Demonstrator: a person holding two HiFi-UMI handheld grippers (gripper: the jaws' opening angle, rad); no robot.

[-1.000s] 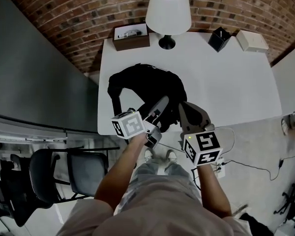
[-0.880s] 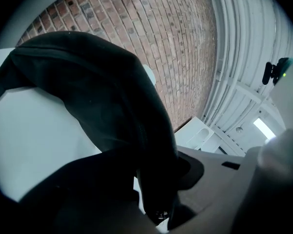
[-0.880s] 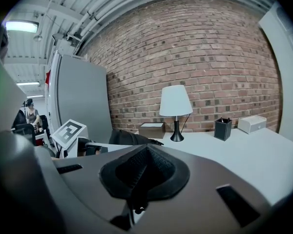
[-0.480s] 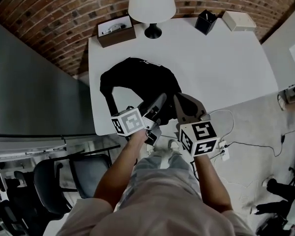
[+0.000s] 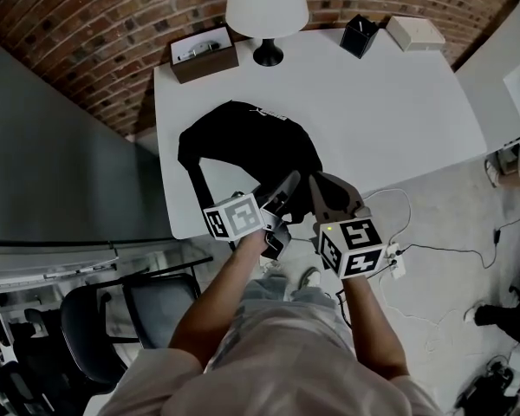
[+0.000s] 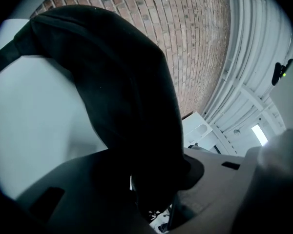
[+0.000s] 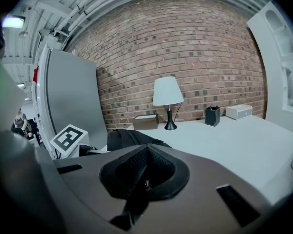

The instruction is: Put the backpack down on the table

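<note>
The black backpack (image 5: 251,146) lies on the white table (image 5: 390,102) near its front left corner, with its near edge hanging at the table's front edge. My left gripper (image 5: 288,185) is shut on the backpack's near side, and dark fabric (image 6: 127,91) fills the space between its jaws (image 6: 156,179). Right beside it, my right gripper (image 5: 317,182) is shut on a black fold of the backpack (image 7: 132,138), which is pinched between the pads (image 7: 144,179). Both grippers meet at the same end of the backpack.
At the table's far edge stand a white lamp (image 5: 267,7), a brown box (image 5: 204,55), a black pen holder (image 5: 360,35) and a white box (image 5: 419,33). A black chair (image 5: 113,319) is at the lower left. A power strip with cables (image 5: 394,263) lies on the floor.
Both grippers have sunk a little with the backpack's near end still held. The backpack has settled lower onto the table. The head view has shifted slightly.
</note>
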